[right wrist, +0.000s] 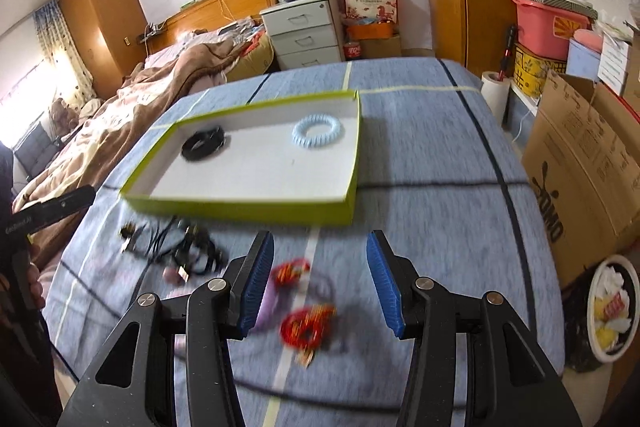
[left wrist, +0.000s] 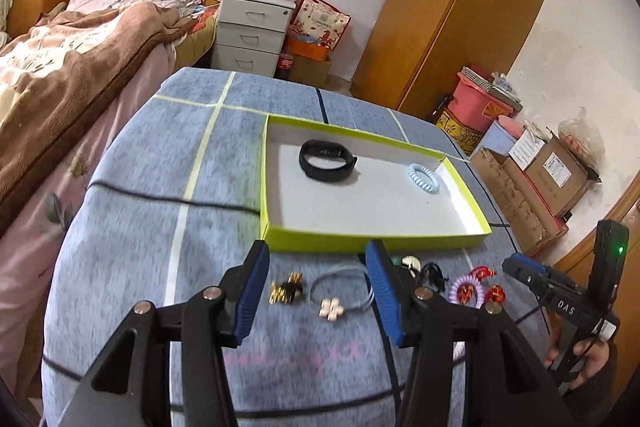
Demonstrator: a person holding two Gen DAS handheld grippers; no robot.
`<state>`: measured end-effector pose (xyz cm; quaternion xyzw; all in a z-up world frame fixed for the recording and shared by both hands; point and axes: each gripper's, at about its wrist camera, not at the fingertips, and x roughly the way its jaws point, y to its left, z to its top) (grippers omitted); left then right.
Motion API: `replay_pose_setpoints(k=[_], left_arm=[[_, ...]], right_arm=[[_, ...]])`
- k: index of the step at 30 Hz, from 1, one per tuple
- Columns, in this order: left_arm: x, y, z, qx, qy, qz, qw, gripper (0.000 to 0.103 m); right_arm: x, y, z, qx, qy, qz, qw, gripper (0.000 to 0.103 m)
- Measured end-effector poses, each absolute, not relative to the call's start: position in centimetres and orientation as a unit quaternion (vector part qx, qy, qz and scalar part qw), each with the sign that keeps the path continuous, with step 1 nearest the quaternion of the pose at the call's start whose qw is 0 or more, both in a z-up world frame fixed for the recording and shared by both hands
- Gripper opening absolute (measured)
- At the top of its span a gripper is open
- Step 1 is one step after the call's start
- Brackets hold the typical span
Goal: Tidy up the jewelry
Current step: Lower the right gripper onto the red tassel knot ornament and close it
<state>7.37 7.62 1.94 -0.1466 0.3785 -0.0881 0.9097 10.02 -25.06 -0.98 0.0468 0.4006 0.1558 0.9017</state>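
A shallow green-rimmed box (left wrist: 376, 241) (right wrist: 240, 206) lies on the blue cloth and holds a black wristband (left wrist: 327, 159) (right wrist: 203, 145) and a light blue coil hair tie (left wrist: 424, 178) (right wrist: 317, 129). My left gripper (left wrist: 318, 255) is open above a grey cord bracelet with a flower charm (left wrist: 340, 297), beside a gold-and-black clip (left wrist: 286, 291). My right gripper (right wrist: 320, 247) is open over red knot ornaments (right wrist: 308, 327) and a purple coil tie (right wrist: 267, 307). It also shows in the left wrist view (left wrist: 520, 269).
A black cable (left wrist: 172, 201) crosses the cloth to the box. More tangled jewelry (right wrist: 188, 251) lies left of my right gripper. A bed (left wrist: 60, 67) is on the left, cardboard boxes (right wrist: 580, 167) on the right, drawers (left wrist: 250, 31) behind.
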Motion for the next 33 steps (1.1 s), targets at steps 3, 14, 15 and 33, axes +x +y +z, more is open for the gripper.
replay_pose_setpoints(k=[3,14,15,33], left_arm=[[6.5,8.1,1.5,-0.154,0.379,-0.085,0.908,0.052],[4.6,8.7,-0.5,-0.145,0.402,-0.071,0.901,0.052],[4.5,8.8,-0.7,-0.145,0.404,-0.069,0.901,0.052],[4.9,9.6,-1.7,-0.146,0.417,-0.061,0.895,0.052]], right_arm=[[8.9,-24.9,-1.6,0.050,0.404,0.157,0.900,0.049],[7.9,-24.0,-3.5,0.037,0.434,0.131,0.891,0.049],[7.8,-24.0,-3.6,0.036,0.435,0.127,0.891,0.049],[7.8,-25.1,-3.8,0.056,0.428,0.127,0.893,0.019]])
